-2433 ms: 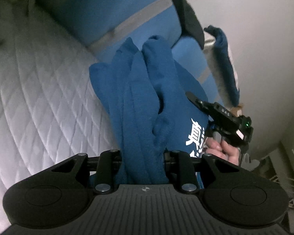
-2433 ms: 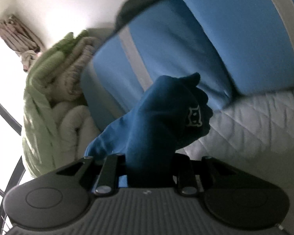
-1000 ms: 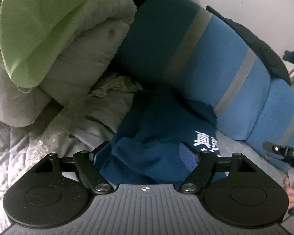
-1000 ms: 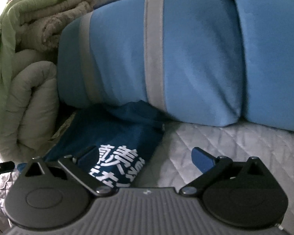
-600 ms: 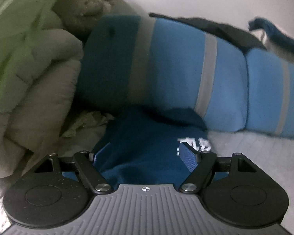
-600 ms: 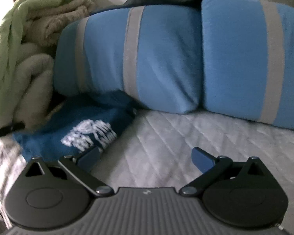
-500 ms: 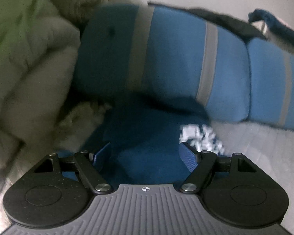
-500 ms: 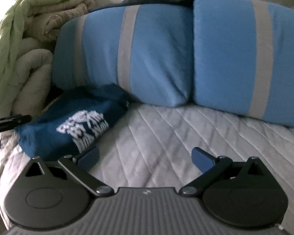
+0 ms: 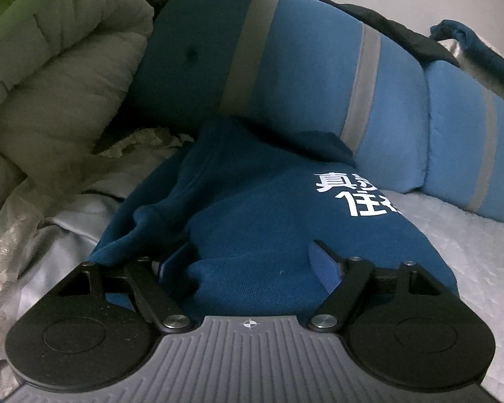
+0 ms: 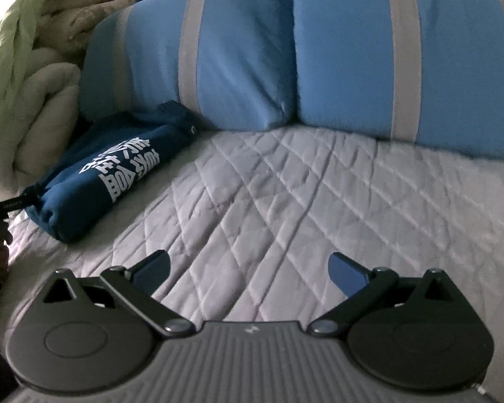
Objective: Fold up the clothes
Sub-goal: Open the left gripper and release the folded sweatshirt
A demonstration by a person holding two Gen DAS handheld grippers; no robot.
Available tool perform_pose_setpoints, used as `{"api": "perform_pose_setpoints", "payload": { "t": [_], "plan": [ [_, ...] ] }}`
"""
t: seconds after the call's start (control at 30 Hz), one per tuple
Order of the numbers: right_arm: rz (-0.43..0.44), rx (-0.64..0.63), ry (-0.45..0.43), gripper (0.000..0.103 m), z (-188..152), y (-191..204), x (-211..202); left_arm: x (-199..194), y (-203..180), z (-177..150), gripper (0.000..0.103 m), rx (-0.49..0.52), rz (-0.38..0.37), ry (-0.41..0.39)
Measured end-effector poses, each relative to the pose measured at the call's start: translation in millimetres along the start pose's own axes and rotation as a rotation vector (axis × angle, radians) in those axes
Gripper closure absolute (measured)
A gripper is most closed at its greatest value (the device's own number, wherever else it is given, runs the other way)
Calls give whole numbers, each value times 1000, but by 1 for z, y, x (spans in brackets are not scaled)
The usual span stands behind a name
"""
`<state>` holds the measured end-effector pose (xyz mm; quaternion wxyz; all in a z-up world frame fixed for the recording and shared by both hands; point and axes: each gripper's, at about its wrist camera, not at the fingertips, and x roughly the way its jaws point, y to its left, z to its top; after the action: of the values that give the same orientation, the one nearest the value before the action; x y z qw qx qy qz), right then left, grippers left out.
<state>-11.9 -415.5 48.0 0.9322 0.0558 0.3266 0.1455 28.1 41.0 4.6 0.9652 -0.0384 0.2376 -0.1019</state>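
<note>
A folded dark blue garment (image 9: 252, 208) with white printed characters lies on the grey quilted bed, its far end against a blue pillow. It also shows in the right wrist view (image 10: 111, 174) at the left. My left gripper (image 9: 248, 262) is open, its fingers either side of the garment's near end, cloth bulging between them. Its tip (image 10: 3, 206) shows at the garment's near end in the right wrist view. My right gripper (image 10: 248, 268) is open and empty above the bare quilt, well right of the garment.
Two blue pillows with grey stripes (image 10: 285, 50) line the back of the bed. A rolled beige and green duvet (image 9: 50, 77) is piled at the left. Dark clothing (image 9: 403, 37) lies on top of the pillows. The quilted mattress (image 10: 302, 194) spreads right of the garment.
Both grippers have let go of the garment and it now lies on the bed by the pillow. My right gripper has drawn back to the right. My left gripper stays at the garment's near end.
</note>
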Motion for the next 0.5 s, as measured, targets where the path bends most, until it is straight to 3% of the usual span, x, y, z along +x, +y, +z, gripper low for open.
{"api": "perform_pose_setpoints", "payload": {
  "t": [0.17,0.27,0.37,0.5],
  "plan": [
    [-6,-14,-20,0,0,-1,-5,-18,-23,2,24,45,100,-70],
    [-7,-12,-11,0,-1,-3,-4,-30,-32,0,24,62,91,-109],
    [-4,-12,-3,0,-1,-2,-2,-28,-28,-6,24,77,73,-86],
    [-12,-30,0,0,-3,0,-1,-18,-22,-5,23,73,56,27]
  ]
}}
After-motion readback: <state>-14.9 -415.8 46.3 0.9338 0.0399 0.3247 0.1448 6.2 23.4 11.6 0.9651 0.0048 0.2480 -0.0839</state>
